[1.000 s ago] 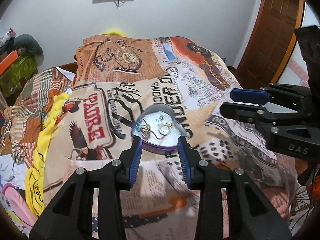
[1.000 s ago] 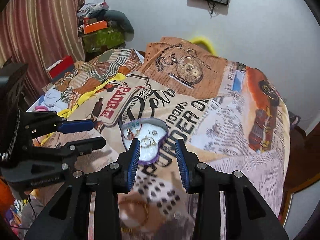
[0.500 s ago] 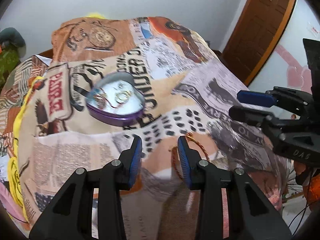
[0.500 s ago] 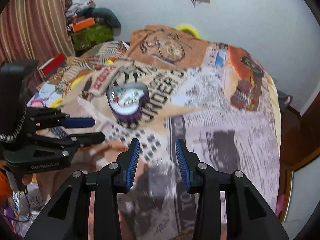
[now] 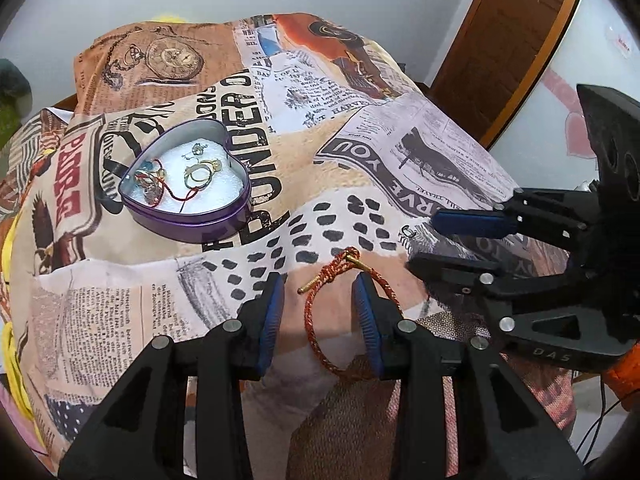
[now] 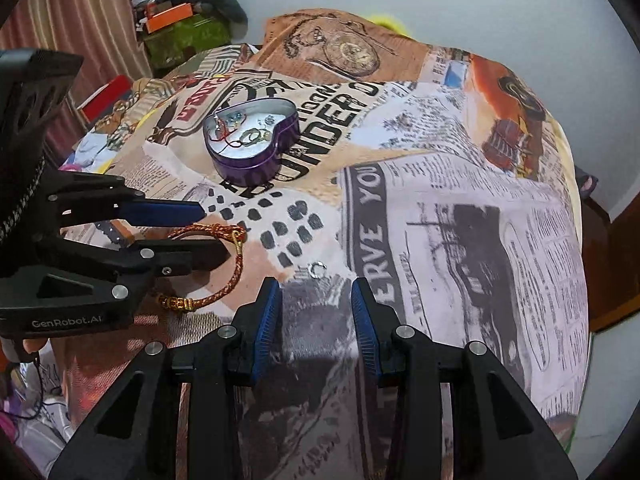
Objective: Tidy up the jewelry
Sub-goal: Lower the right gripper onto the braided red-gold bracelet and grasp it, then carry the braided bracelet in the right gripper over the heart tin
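A purple heart-shaped tin (image 5: 188, 220) (image 6: 256, 164) lies open on the printed bedcover and holds several rings and a red cord on white padding. A red-and-gold braided bracelet (image 5: 316, 316) (image 6: 236, 268) lies on the cover near the front edge. My left gripper (image 5: 318, 292) (image 6: 212, 232) is open, its fingers on either side of the bracelet. A small silver ring (image 5: 408, 232) (image 6: 317, 270) lies to the right of it. My right gripper (image 6: 316, 296) (image 5: 424, 240) is open and empty, just short of the ring.
The printed bedcover (image 5: 360, 128) drops away at the right and front edges. A wooden door (image 5: 516, 40) stands at the right. Piled clothes and boxes (image 6: 180, 28) are at the far left by a striped curtain (image 6: 72, 28).
Both grippers have pulled back from the tin toward the near edge of the bed. The left one now straddles the bracelet and the right one faces the small ring. Both stayed open.
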Tool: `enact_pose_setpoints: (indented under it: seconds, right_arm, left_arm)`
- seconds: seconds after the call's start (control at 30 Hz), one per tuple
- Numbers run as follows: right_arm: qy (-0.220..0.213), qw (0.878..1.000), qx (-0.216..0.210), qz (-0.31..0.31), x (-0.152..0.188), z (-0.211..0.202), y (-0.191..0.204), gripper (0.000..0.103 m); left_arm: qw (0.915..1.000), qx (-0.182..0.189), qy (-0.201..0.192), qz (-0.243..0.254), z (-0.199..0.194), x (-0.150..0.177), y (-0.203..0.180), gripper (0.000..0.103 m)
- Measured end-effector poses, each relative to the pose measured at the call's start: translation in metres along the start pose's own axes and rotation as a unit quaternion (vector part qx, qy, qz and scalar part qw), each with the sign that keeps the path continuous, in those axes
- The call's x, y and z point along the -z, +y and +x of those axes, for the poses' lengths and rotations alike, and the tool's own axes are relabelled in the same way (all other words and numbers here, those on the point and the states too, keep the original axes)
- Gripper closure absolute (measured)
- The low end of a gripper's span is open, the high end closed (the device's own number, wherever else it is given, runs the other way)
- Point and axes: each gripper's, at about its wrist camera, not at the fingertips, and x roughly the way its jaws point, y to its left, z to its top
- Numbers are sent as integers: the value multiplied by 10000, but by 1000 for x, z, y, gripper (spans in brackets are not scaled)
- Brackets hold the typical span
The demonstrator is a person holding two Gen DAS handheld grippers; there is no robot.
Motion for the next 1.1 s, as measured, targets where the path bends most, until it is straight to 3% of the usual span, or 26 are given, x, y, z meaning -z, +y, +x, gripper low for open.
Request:
enact_pose_setpoints:
  seconds: [0.2,0.47,0.53,0.73,1.1]
  right_arm:
    - [-29,9999,-62,-76,-5,7,0,69]
    - [9,9998,-164,-108,-5,13,0,93]
    - [8,9998,-104,-186,-4,14,3,94]
    - [-25,9999,57,-143,-4,11,3,95]
    - [-418,9988,-25,252,-18,-21,-10,95]
  left_arm:
    - [10000,13,-57,78,3,0,-1,70]
    - [9998,-46,-172,46,6,0,2,79]
    - [9998,-81,-199,37,5,0,2,84]
    - [9992,-256,-287,-97,-2,-2,3,101]
    - [9971,-284,-687,-162,-43,-7,8,102]
